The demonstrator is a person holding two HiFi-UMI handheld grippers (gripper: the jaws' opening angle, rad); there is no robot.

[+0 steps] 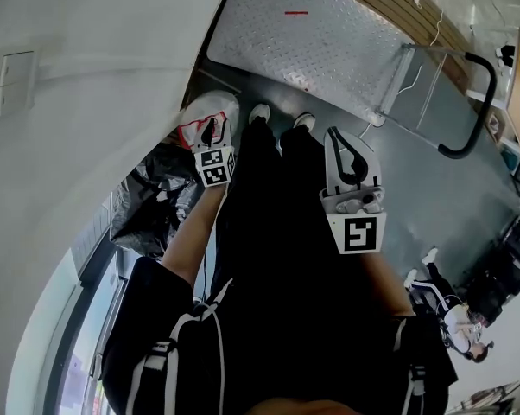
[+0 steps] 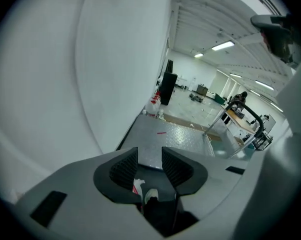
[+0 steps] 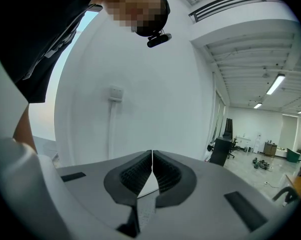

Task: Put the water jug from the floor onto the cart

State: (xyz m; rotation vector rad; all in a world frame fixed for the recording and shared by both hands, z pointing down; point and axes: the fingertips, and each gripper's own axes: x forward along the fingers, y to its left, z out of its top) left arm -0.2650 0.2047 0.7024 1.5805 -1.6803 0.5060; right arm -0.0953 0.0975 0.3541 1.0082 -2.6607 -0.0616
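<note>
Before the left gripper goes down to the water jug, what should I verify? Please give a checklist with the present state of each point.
1. Left gripper jaws apart: ok.
2. Nothing gripped between its jaws: ok, empty.
3. Water jug standing on the floor beside the wall, just beyond the left gripper: ok.
4. Jug's handle or neck visible for a grip: cannot tell, the gripper covers that part.
5. Cart deck free to receive the jug: ok, only a small red mark shows on it.
6. Right gripper ready to help: not ok, jaws shut, empty.
</note>
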